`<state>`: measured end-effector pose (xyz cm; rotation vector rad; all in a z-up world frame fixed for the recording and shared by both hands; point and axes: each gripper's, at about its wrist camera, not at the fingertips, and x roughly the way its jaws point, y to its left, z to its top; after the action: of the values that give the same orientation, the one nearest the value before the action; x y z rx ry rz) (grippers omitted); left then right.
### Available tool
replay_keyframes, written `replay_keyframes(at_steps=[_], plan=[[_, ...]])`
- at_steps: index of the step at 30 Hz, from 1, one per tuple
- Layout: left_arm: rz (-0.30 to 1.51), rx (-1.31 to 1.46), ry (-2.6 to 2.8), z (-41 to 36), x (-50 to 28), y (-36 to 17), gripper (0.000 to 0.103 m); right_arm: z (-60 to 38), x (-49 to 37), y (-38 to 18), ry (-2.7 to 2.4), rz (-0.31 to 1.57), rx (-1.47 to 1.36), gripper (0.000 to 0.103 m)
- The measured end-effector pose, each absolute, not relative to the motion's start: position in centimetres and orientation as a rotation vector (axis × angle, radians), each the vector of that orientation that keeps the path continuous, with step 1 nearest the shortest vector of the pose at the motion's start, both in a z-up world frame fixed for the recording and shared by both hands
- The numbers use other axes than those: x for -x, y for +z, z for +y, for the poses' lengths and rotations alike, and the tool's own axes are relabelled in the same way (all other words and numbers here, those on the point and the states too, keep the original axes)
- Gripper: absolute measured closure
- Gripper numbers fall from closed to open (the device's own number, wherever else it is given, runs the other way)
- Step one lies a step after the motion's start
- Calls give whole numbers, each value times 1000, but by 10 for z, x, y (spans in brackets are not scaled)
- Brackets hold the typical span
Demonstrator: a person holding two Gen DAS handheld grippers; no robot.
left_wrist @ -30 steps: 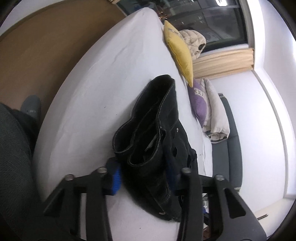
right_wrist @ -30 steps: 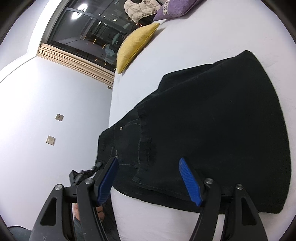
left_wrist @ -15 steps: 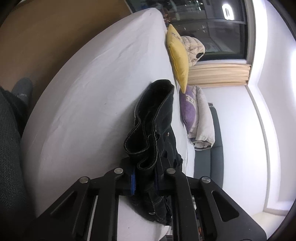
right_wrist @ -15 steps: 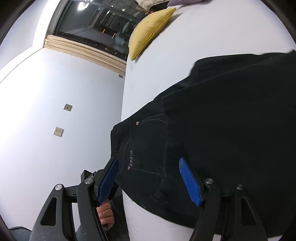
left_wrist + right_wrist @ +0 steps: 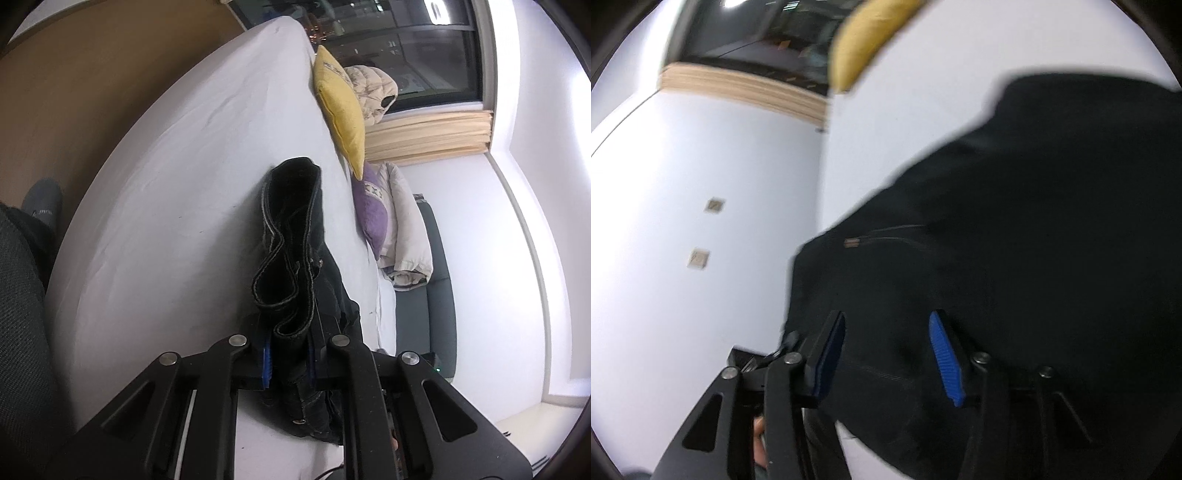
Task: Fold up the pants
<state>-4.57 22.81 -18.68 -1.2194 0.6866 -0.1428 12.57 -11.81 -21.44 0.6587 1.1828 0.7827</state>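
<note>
left wrist: low along bed [image 5: 177,206] | right wrist: close, blurred | shared: black pants [image 5: 295,236] (yellow pillow [image 5: 341,110] too)

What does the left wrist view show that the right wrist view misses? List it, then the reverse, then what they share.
Only the left wrist view shows the left gripper shut on a bunched edge of the black pants, a purple cushion, a pale puffer jacket, a dark sofa and the brown floor.

Only the right wrist view, which is blurred, shows the right gripper open over the flat pants, plus two wall sockets.

Both show the pants, the white bed, the yellow pillow and the dark window.
</note>
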Motion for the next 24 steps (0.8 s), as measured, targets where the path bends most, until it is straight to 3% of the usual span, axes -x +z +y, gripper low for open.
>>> replay_keyframes(at_steps=[1,10,17,22,24], plan=[[687,1204,-145,227,44,-183,92,-118,-126,-222,730,1207,-596,26],[689,1120,-164,219,35,-154,92,-155,-129,-227,734,1206,-774,28],[672,962,-235,190,16,-102,92,-175,-135,-219,798,1181,-824,24],[687,922,-249,174,8,-87,92,-151,-146,-221,899,1217,-759,24],[691,899,-256,169,5,-79,92,-147,-155,-242,833,1282,-727,33]])
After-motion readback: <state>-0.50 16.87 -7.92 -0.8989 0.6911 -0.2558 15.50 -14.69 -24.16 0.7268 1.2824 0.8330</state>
